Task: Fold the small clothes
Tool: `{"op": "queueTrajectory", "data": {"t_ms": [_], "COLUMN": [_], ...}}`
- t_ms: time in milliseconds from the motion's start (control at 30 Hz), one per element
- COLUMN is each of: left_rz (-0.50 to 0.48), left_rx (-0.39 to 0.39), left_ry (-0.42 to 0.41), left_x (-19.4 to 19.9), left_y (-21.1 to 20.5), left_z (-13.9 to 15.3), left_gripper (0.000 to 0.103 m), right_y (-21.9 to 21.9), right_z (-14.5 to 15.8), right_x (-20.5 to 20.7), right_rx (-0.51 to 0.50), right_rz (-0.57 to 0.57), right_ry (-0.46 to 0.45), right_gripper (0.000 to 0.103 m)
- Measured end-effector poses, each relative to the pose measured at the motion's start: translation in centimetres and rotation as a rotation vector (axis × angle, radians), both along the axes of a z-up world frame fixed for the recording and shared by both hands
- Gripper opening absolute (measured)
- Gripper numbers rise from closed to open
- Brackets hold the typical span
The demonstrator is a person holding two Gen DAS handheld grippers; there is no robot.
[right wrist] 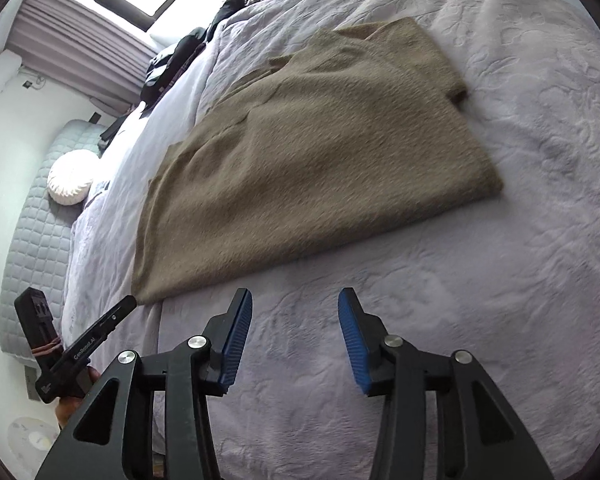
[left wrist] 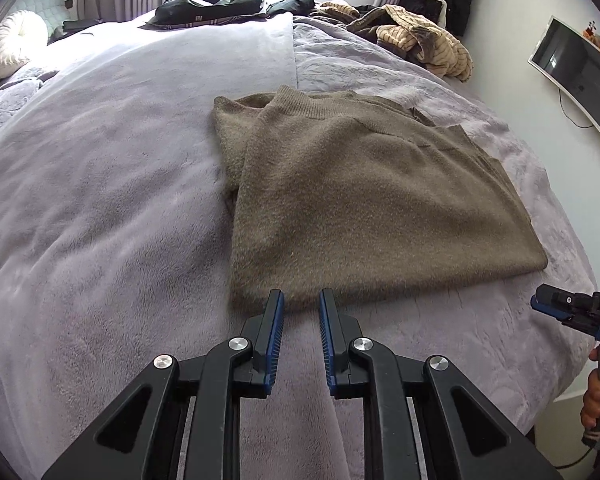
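Left wrist view: wide bed under a lavender plush blanket (left wrist: pixel 100 208), filling the ground beneath and ahead of both tools. Flat on it, just ahead of the left gripper (left wrist: pixel 301 300), a folded olive-brown fuzzy knit sweater (left wrist: pixel 352 192); ribbed collar at the far end, near hem closest to the fingertips, long axis running away from the jaws and leaning slightly right. Farther off, beyond the sweater to the right, a crumpled tan striped garment (left wrist: pixel 416 36); farther left, black clothes (left wrist: pixel 208 6) by the window. Left jaws parted by a narrow gap, nothing between the blue pads, tips level with the sweater's near hem, contact not clear. Right gripper (right wrist: pixel 295 300) with jaws standing wide, empty, over bare blanket just short of the sweater's long side edge, which runs diagonally across ahead of it.
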State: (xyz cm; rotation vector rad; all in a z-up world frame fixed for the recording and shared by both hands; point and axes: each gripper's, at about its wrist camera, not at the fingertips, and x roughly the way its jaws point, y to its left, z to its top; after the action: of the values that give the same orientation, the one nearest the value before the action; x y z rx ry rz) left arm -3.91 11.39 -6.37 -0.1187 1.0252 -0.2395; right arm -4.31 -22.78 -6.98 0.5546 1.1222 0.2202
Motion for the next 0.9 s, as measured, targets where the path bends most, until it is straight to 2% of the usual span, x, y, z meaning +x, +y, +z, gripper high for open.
{"op": "queueTrajectory", "data": {"t_ms": [33, 67, 100, 200, 300, 367, 433, 467, 500, 633, 900], "left_rz": [0.004, 0.016, 0.031, 0.038, 0.060, 0.075, 0.088, 0.091, 0.091, 0.079, 0.097], "left_rx": [0.006, 0.013, 0.019, 0.029, 0.022, 0.007, 0.002, 0.003, 0.003, -0.001, -0.007], "left_ry": [-0.003, -0.014, -0.039, -0.057, -0.052, -0.041, -0.022, -0.015, -0.007, 0.016, 0.025], "left_x": [-0.2, -0.5, -0.9, -1.3, -1.2, -0.9, -0.6, -0.6, -0.6, -0.8, -0.9], "left_y": [0.0, 0.2, 0.4, 0.7, 1.3, 1.8, 2.1, 2.2, 2.2, 2.2, 2.4], "left_z": [0.0, 0.0, 0.2, 0.5, 0.5, 0.4, 0.1, -0.1, -0.3, -0.7, -0.6], "left_gripper": [0.066, 0.098, 0.101, 0.100, 0.100, 0.100, 0.100, 0.100, 0.100, 0.100, 0.101], "right_y": [0.6, 0.8, 1.3, 2.6, 3.7, 4.4, 4.9, 5.3, 5.7, 7.0, 7.4], "right_z": [-0.2, -0.4, -0.7, -1.4, -1.7, -1.6, -1.4, -1.4, -1.3, -1.2, -2.2], "right_x": [-0.1, -0.1, -0.1, -0.2, -0.2, 0.0, -0.1, 0.0, 0.0, 0.2, 1.2], "right_rx": [0.005, 0.008, 0.012, 0.025, 0.028, 0.029, 0.024, 0.018, 0.022, 0.040, 0.137], "right_rz": [0.009, 0.015, 0.022, 0.038, 0.055, 0.060, 0.063, 0.067, 0.075, 0.096, 0.059], "right_ry": [0.002, 0.004, 0.007, 0.019, 0.023, 0.013, 0.004, 0.002, -0.009, -0.015, 0.028], "right_gripper": [0.049, 0.049, 0.049, 0.050, 0.056, 0.068, 0.069, 0.084, 0.087, 0.087, 0.087]}}
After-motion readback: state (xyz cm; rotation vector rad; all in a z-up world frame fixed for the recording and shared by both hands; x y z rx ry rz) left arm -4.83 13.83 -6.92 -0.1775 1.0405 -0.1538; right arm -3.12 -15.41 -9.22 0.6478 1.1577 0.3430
